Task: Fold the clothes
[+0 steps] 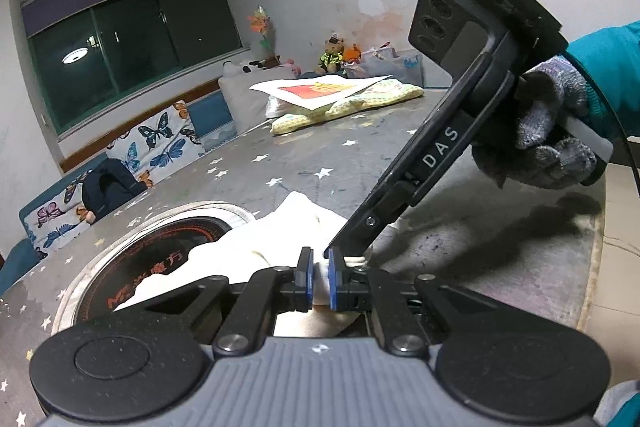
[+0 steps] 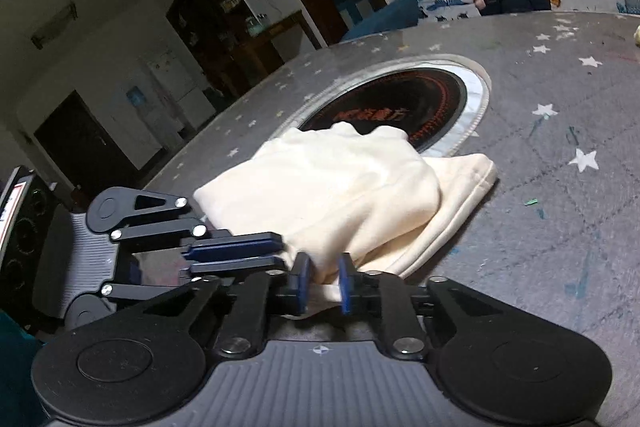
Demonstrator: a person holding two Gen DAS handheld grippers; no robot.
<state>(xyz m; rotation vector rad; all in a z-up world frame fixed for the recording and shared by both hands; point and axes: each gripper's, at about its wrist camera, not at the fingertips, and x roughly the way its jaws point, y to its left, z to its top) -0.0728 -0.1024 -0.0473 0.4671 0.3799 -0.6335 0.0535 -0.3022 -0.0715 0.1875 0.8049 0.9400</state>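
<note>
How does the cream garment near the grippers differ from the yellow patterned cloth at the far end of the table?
The cream garment is plain; the yellow patterned cloth is printed. The cream garment is pinched by the left gripper and right gripper; the yellow cloth lies untouched under a paper sheet. Both rest on the starry table.

cream garment (image 2: 328,187), grey star-patterned tablecloth (image 2: 560,187), butterfly-print cushion (image 1: 160,143), teal sleeve (image 1: 600,67)

A grey star-printed table (image 2: 560,227) carries a cream garment (image 2: 340,187); farther off, a yellow patterned cloth (image 1: 360,103).
</note>
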